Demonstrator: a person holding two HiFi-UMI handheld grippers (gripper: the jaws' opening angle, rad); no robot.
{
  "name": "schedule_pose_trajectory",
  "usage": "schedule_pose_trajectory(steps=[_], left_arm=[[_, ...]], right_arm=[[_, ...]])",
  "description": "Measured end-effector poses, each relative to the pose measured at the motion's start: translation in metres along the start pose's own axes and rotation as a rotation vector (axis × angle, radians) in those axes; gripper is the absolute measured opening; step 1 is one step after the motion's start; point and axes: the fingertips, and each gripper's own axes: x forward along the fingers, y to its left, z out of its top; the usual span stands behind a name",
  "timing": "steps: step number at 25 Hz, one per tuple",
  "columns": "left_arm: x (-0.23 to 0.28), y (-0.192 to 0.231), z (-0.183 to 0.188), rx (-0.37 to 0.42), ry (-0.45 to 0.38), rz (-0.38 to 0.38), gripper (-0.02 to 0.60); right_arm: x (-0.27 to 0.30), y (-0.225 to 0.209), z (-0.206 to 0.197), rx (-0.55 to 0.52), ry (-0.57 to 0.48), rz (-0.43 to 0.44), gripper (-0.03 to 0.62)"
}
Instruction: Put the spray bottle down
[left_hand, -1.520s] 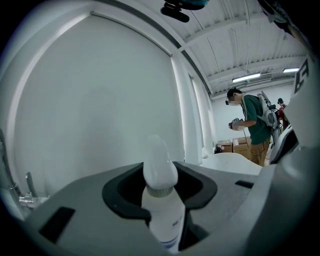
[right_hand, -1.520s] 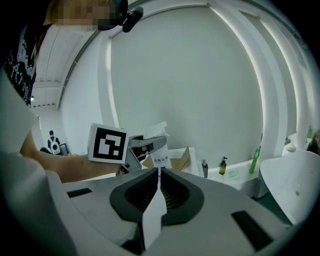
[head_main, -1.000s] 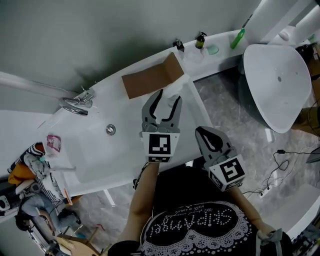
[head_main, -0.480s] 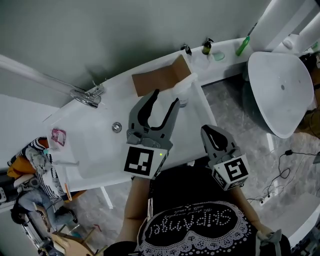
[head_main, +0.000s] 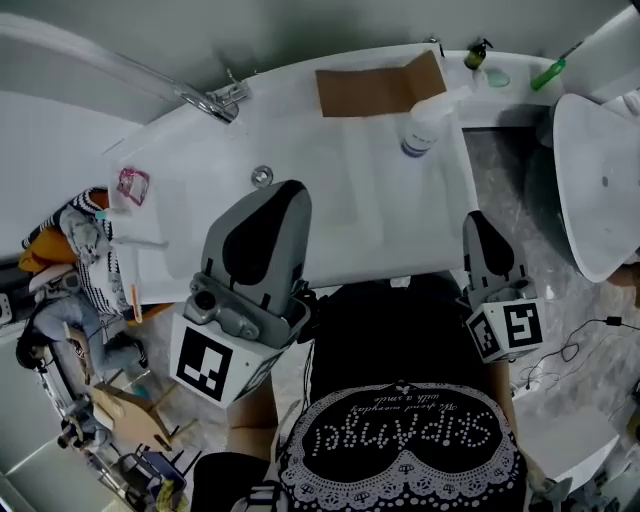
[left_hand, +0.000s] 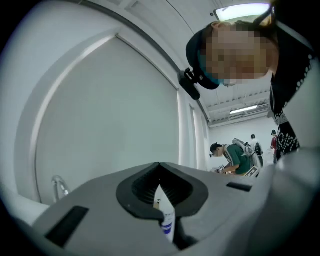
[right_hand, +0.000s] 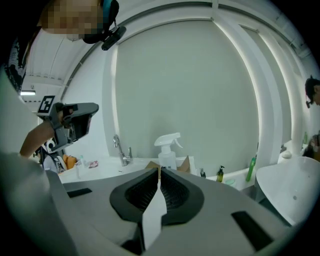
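Left gripper view shows the left gripper (left_hand: 159, 166) with its jaws just closed tip to tip and nothing caught between them. The right gripper view shows the right gripper (right_hand: 159, 172) pressed together too, and empty. From the head view both are by the near edge of the white counter (head_main: 330, 200), and the spray bottle (head_main: 424, 120) stands upright on it, well apart from both, just beside a piece of brown cardboard (head_main: 370, 90).

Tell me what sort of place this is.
Most likely a bathroom: a white basin with a faucet and a drain, a spray bottle standing on its rim, and a pump bottle nearby.
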Motion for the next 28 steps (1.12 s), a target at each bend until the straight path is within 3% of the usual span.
schedule_pose_trajectory(steps=[5,10,14,28], left_arm=[[-0.061,0.027,-0.014,0.017,0.010,0.162,0.005],[-0.088,0.032,-0.043,-0.075,0.053,0.242,0.005],[-0.092,0.030,-0.060,-0.127,0.087,0.253,0.005],[-0.071,0.025,-0.072,-0.251,0.046,0.207,0.005]], right_arm=[[-0.009,-0.008,-0.009,0.020,0.027,-0.030,0.029],[-0.011,-0.011,-0.016,0.024,0.047,-0.037,0.029],[-0.008,-0.005,-0.021,0.031,0.061,-0.022,0.029],[-0.014,-0.001,-0.025,0.048,0.062,-0.032,0.029]])
